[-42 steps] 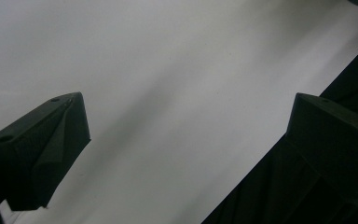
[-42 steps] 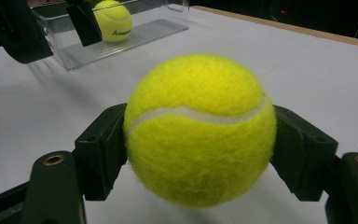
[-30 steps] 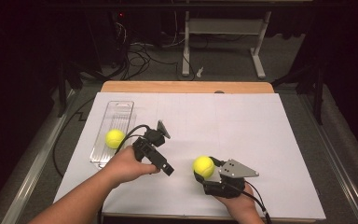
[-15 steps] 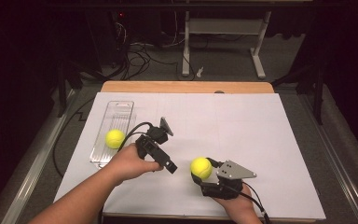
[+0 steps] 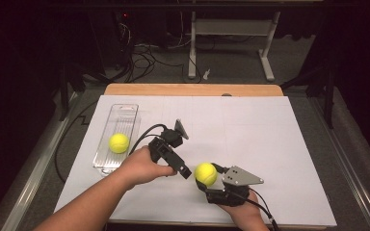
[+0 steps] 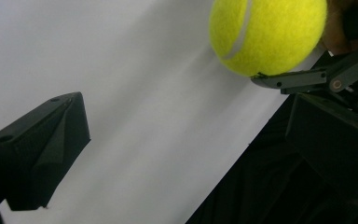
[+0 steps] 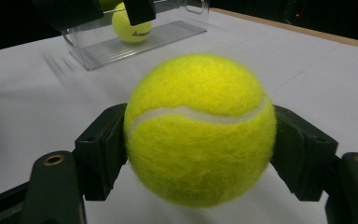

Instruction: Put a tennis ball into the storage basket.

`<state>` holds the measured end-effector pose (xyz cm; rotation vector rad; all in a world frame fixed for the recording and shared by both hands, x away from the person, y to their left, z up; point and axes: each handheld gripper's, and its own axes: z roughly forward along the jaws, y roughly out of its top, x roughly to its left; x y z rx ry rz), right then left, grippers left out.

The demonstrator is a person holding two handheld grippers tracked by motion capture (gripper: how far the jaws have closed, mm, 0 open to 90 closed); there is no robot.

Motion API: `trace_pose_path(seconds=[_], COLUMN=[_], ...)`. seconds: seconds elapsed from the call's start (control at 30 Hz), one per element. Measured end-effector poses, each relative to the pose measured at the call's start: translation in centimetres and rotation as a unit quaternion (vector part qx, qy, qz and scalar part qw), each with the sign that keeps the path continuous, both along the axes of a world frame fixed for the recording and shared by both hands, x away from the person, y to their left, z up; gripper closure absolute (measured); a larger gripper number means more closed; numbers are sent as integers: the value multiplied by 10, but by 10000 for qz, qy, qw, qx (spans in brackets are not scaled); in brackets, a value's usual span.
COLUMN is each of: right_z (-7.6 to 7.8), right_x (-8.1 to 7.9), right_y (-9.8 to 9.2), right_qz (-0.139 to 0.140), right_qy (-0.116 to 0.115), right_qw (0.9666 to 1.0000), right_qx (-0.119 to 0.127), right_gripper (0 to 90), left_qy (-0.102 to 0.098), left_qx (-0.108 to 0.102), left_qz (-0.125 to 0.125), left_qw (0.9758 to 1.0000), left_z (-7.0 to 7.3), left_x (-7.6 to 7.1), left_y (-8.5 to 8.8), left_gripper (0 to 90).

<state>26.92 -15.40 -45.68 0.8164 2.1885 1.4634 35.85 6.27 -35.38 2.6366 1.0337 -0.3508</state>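
In the left claw view, the fuzzy yellow tennis ball [image 6: 266,35] is cut off by the top edge. In the right claw view, a second yellow ball [image 7: 131,23] in the clear plastic tray [image 7: 135,44] is partly hidden behind the dark left claw [image 7: 93,10].

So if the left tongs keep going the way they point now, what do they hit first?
Most likely the yellow felt tennis ball gripped by the right tongs. The left tongs stand open and empty, aimed at it, with bare white table cover between. Depth is unclear, so they may clip the right tongs' linkage instead.
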Motion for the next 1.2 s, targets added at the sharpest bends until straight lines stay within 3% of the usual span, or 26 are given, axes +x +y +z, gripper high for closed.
trace_pose_path(seconds=[1.2], right_z=[2], right_x=[-4], right_y=[4], right_qz=[137], right_qy=[-63], right_qw=[9998], right_qx=[118], right_gripper=[276], left_qy=[-3], left_qx=[-55], left_qz=[-299], left_qw=[9995], left_z=[3], left_x=[-1], left_y=[-48], left_gripper=[7])
